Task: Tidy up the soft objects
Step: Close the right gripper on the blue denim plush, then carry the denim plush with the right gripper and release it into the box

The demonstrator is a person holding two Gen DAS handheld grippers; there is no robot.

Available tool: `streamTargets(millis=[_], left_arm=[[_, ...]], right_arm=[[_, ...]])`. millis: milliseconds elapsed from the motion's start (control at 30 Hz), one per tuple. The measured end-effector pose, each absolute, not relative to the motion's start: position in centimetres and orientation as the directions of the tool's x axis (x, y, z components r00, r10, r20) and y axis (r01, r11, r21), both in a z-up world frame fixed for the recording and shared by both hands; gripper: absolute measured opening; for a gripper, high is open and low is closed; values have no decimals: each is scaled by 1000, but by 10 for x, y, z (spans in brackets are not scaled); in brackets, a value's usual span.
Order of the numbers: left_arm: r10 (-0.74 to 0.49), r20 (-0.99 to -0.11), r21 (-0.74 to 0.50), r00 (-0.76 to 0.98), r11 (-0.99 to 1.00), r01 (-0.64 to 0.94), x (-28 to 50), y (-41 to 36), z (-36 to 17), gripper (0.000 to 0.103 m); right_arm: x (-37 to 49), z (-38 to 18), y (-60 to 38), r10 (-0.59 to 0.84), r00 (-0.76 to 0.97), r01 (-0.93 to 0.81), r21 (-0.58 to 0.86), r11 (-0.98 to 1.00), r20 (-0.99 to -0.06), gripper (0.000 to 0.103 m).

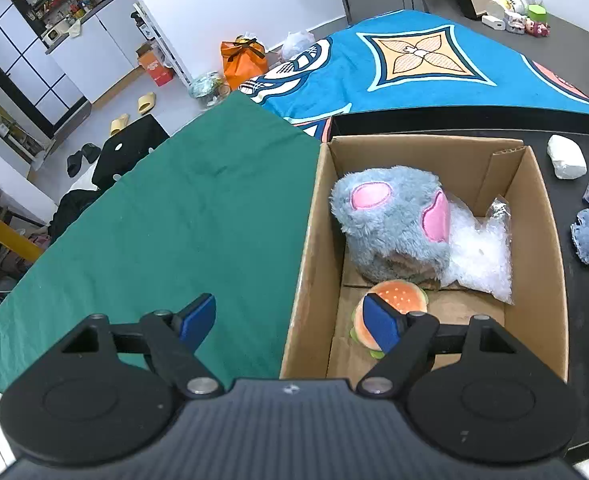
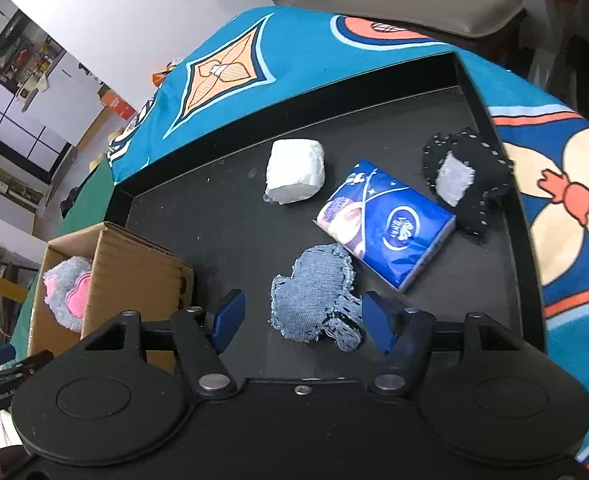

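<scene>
Straddling the denim patch point(image 2: 314, 292) on the black tray point(image 2: 490, 280) with your right gripper point(image 2: 304, 320) spread and touching nothing, you next close, then carry it to the cardboard box point(image 2: 134, 256), left gripper point(image 1: 290, 326) gaping empty.

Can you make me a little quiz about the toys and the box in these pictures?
1. True or false: the burger plush lies inside the cardboard box.
2. What lies between the right gripper fingers? A) white packet B) denim patch C) tissue pack
3. Fill in: the grey plush has ____ patches.

Key: 1 true; 2 B; 3 pink.
</scene>
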State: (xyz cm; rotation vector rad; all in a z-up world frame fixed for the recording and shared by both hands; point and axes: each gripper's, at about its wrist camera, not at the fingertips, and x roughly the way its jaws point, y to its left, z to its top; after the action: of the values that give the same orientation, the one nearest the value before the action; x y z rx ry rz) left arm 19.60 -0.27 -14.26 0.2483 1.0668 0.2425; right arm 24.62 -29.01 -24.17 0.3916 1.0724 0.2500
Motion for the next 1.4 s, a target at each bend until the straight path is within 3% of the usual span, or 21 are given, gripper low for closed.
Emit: streamTargets(millis=[167, 200, 233, 333, 1400], left_arm=[[324, -828, 336, 458, 940, -57, 198, -3, -143, 80], [324, -828, 336, 457, 940, -57, 199, -2, -143, 80], [322, -830, 335, 455, 941, -55, 199, -2, -143, 80], [324, -831, 336, 452, 940, -56, 199, -1, -143, 80], [251, -837, 273, 487, 962, -28, 162, 13, -116, 79]], right_arm=[[248, -244, -280, 337, 464, -50, 356, 933, -819, 63], [248, -245, -279, 323, 470, -53, 340, 939, -821, 54], [248, -245, -279, 299, 478, -54, 312, 948, -826, 35], [248, -245, -285, 313, 460, -49, 328, 944, -831, 23], [192, -154, -270, 361, 605, -148, 345, 927, -710, 19]])
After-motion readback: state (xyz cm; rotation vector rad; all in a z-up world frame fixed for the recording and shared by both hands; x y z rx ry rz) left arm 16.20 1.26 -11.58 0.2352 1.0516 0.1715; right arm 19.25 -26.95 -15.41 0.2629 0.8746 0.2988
